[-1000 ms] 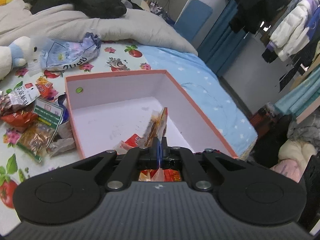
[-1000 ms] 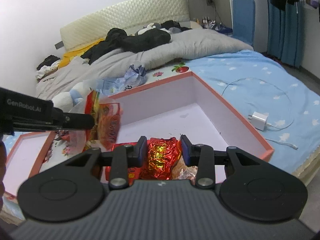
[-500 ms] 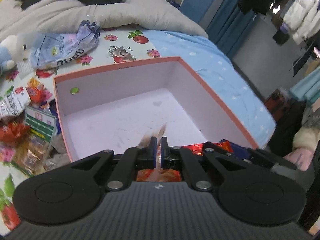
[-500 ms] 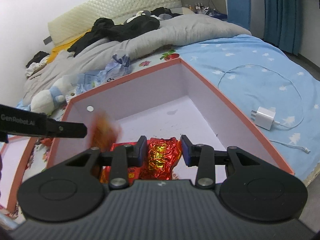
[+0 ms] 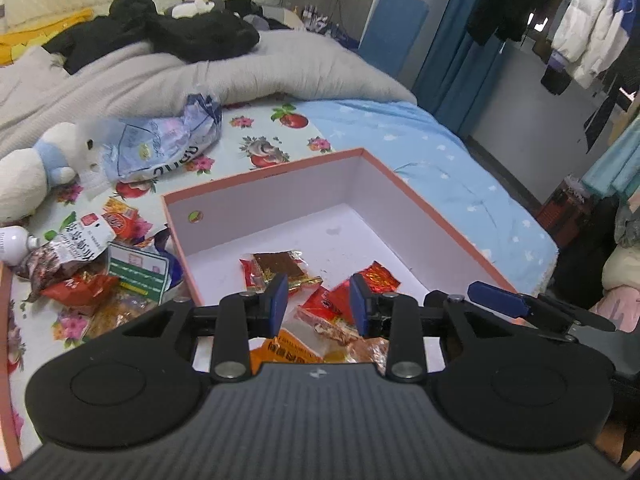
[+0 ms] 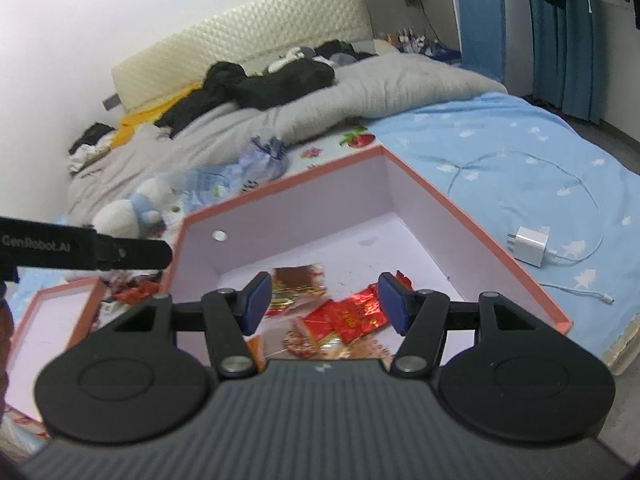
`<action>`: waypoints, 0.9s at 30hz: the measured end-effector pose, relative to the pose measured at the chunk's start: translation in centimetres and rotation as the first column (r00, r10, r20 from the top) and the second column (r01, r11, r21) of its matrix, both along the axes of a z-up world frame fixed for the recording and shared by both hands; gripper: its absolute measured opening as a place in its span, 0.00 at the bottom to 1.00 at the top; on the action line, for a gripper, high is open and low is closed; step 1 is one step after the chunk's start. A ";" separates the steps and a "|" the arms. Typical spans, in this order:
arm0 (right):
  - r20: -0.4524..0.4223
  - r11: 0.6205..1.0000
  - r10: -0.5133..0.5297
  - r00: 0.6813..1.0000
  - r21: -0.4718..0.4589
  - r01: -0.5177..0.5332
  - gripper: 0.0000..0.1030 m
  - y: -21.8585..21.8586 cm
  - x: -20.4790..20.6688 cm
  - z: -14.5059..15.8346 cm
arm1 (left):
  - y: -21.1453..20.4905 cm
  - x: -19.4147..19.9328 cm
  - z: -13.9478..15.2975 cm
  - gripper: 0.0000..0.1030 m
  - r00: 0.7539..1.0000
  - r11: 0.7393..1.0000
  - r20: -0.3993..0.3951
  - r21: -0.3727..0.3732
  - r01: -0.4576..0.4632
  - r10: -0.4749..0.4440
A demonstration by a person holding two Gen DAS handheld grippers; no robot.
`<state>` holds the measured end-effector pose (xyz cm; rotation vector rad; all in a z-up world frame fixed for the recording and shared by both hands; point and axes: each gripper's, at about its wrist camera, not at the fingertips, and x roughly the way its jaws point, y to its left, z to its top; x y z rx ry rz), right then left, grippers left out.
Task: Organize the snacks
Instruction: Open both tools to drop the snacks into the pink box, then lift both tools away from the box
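A pink-rimmed white box (image 5: 404, 184) (image 6: 472, 216) lies open on the bed. Several snack packets rest on its near floor, among them a brown-and-gold packet (image 5: 280, 266) (image 6: 298, 280) and a red foil packet (image 5: 376, 276) (image 6: 356, 312). My left gripper (image 5: 318, 302) hovers above the box's near edge, its jaws opening, nothing between the pads. My right gripper (image 6: 326, 304) hangs over the same packets, jaws opening too, and grips nothing. The right gripper's fingers (image 5: 496, 300) show at the left view's right edge.
A heap of loose snack packets (image 5: 92, 264) lies left of the box, beside a crumpled blue bag (image 5: 160, 144) and a plush toy (image 5: 36, 168). The box lid (image 6: 52, 320) sits at far left. A white charger (image 6: 530, 246) with cable lies on the blue sheet.
Both grippers let go: the left one's packet and the right one's red foil packet now lie in the box. Both pairs of jaws have spread apart.
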<state>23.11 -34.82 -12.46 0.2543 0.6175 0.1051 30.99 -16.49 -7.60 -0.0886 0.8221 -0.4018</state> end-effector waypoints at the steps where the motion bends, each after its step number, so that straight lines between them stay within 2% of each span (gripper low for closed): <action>1: 0.009 1.000 0.005 1.000 0.001 -0.005 0.59 0.3 -0.6 0.4 | 0.3 -0.7 0.4 0.37 1.000 1.000 0.007 -0.003 -0.002 0.002; 13: 0.090 0.999 0.044 0.995 -0.001 -0.044 0.59 3.6 -7.6 3.3 | 4.3 -10.2 4.5 0.37 0.993 0.998 0.101 -0.016 -0.061 0.063; 21: 0.125 0.996 0.084 0.989 0.002 -0.085 0.59 6.1 -11.7 3.7 | 8.1 -15.4 4.9 0.39 0.988 0.993 0.106 -0.048 -0.106 0.111; 27: 0.121 0.994 0.098 0.988 0.029 -0.103 0.59 7.6 -13.6 3.3 | 10.8 -18.6 4.3 0.39 0.983 0.986 0.101 -0.081 -0.147 0.155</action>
